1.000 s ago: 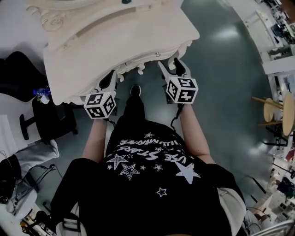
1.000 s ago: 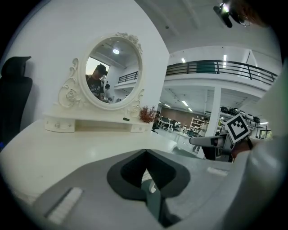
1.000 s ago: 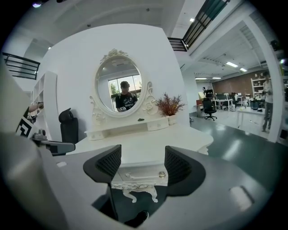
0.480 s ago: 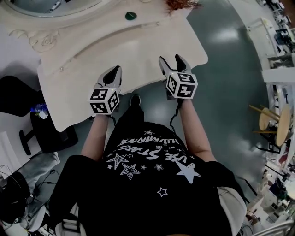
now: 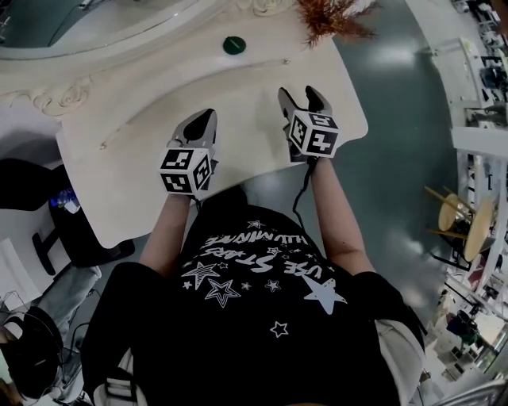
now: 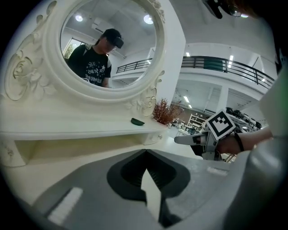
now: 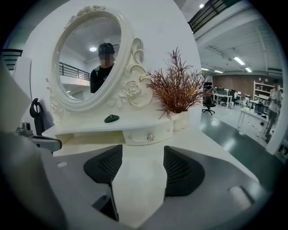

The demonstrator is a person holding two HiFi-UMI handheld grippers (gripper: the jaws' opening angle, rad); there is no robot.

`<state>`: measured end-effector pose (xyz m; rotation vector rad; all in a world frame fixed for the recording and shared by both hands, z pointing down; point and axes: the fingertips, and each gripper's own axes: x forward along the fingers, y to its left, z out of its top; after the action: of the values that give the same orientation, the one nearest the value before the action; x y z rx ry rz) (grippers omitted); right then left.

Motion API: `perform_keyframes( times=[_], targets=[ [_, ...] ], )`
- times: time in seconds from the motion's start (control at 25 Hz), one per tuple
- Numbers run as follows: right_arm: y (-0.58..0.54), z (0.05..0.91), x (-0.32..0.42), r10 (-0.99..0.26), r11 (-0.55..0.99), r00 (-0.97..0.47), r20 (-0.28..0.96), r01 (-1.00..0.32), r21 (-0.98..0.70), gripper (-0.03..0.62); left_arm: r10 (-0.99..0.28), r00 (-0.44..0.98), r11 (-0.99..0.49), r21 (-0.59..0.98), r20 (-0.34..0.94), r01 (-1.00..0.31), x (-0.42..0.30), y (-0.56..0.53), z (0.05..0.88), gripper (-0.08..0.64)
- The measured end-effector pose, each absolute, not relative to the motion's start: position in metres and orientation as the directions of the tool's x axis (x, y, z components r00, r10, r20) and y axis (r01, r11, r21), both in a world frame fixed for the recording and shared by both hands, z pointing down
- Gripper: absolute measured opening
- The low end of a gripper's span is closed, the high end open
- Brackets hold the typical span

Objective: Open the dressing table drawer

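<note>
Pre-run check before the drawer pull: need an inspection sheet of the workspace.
Surface: dressing table, white top, nothing seen lying below the grippers.
Job's things: drawer with knob, under the mirror shelf, closed, untouched.
Clutter: small dark green object on the shelf; dried plant at the shelf's right end.
Grippers: left hand-held gripper jaws together, empty; right hand-held gripper jaws apart, empty; both over the top, short of the drawer.
Cables: black cable hangs from the right one.
Surroundings: oval mirror; black chair left; wooden stools right.
</note>
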<state>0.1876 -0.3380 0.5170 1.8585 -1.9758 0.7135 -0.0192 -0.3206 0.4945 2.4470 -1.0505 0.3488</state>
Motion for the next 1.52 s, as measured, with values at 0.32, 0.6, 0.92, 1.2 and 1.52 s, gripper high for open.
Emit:
perform_keyframes(
  times=[0.32,0.6,0.92,1.2,1.52],
  targets=[
    [-0.384,0.532,0.196,-0.792,0.052,-0.091,0.603,-0.995,-0.081,0.270,-0.632,0.653,-0.573,0.315,0.418,-0.756,-0.013,-0.341,0.495,0.000],
    [-0.416,0.550,0.198,-0.777,0.099,-0.105,0.621,-0.994,-0.044,0.241,-0.693,0.567,-0.476,0.309,0.445,-0.824,-0.025,-0.342,0.503,0.000],
    [-0.427,0.568,0.195,-0.762,0.136,-0.119,0.636,-0.990,-0.022,0.209,-0.721,0.518,-0.433,0.285,0.460,-0.855,-0.031,-0.334,0.501,0.000],
    [-0.432,0.570,0.199,-0.776,0.145,-0.112,0.621,-0.989,0.003,0.148,-0.725,0.508,-0.427,0.276,0.466,-0.861,-0.028,-0.331,0.500,0.000],
    [-0.429,0.570,0.200,-0.781,0.156,-0.101,0.617,-0.987,0.036,0.132,-0.726,0.514,-0.436,0.272,0.457,-0.858,-0.026,-0.327,0.494,0.000]
  ],
)
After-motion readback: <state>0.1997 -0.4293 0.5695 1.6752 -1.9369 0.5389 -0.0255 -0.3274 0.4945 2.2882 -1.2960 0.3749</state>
